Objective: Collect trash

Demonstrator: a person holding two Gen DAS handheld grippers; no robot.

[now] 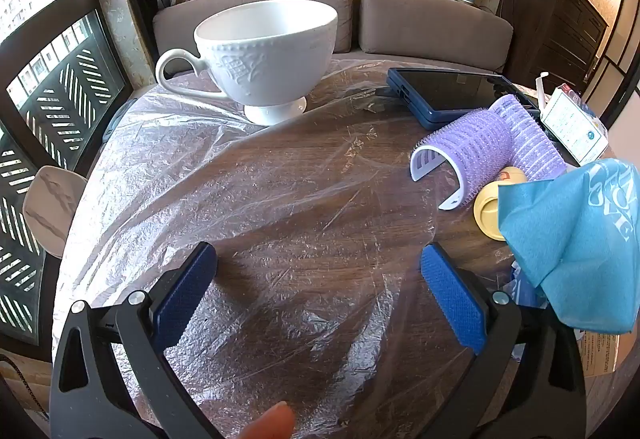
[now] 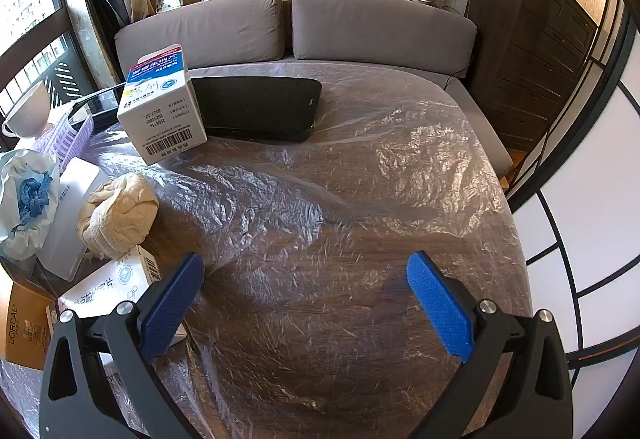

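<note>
Both claws sit closest, aimed down at the table (image 1: 304, 199): left gripper (image 1: 318, 291) spread wide, nothing between its blue pads (image 1: 454, 303); right gripper (image 2: 306, 299) equally spread, also bare. Fingertip (image 1: 272, 421) pokes in at the bottom of the left view.

Containers:
- white footed teacup (image 1: 264, 59), upright at the far left; its inside is out of sight from this angle.
- blue non-woven bag (image 1: 576, 239) hangs at the right edge of the left view, contents hidden.
- white plastic bag (image 2: 24, 199) at the far left of the right view, mouth open, knotted blue cord (image 2: 32, 199) inside.
- medicine box (image 2: 162, 103), tipped, leaning on the black tablet (image 2: 260, 111); closed, so contents unknown.
- second medicine box (image 2: 116, 279) lying flat, partly behind the right gripper's left finger.

Trash candidates: crumpled cream paper wad (image 2: 120, 215) just beside the flat box; yellow lid (image 1: 490, 209) touching the purple hair rollers (image 1: 492, 147).

Clear plastic sheet (image 2: 360, 179) covers the tabletop (wrinkled, shiny). Clutter is bunched between the two claws; the middle of each view is open wood under film. Table's round edge drops off to the grey sofa (image 2: 280, 27) beyond and to the window side at left.
</note>
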